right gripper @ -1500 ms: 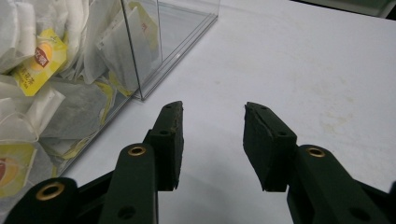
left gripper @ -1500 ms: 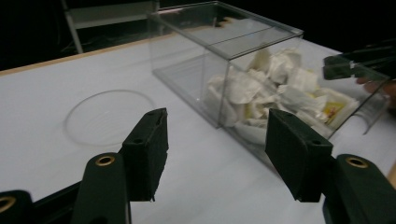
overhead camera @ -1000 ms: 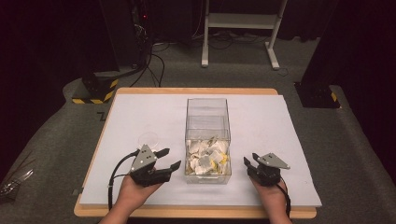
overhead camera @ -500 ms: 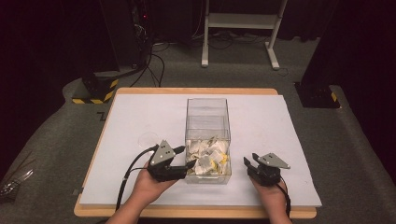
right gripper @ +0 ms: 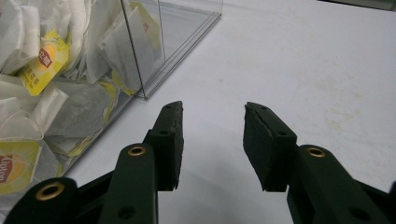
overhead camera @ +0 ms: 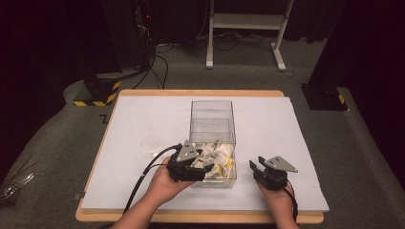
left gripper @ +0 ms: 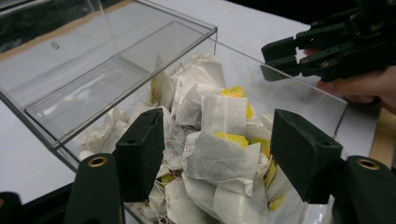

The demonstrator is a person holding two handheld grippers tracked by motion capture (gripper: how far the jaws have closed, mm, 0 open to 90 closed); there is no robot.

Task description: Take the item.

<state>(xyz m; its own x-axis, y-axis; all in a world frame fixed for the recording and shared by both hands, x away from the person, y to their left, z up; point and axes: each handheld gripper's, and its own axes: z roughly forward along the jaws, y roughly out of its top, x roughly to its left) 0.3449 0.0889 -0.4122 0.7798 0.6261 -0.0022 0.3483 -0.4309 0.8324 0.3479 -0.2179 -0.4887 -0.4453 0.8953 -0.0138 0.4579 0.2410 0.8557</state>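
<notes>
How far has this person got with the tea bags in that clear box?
Barely begun. The clear plastic box is full of white paper tea bags, and none lies outside it. The left gripper, jaws just widened, hovers over the pile gripping nothing. The right gripper waits open on the white table cover. Picking bags out is all ahead.

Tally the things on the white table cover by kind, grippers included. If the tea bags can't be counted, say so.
Clear box: 1
Small clear dish: 1
left gripper: 1
right gripper: 1
Tea bags: a heap in the box, too overlapped to count
Total: 4, plus the tea bags
</notes>
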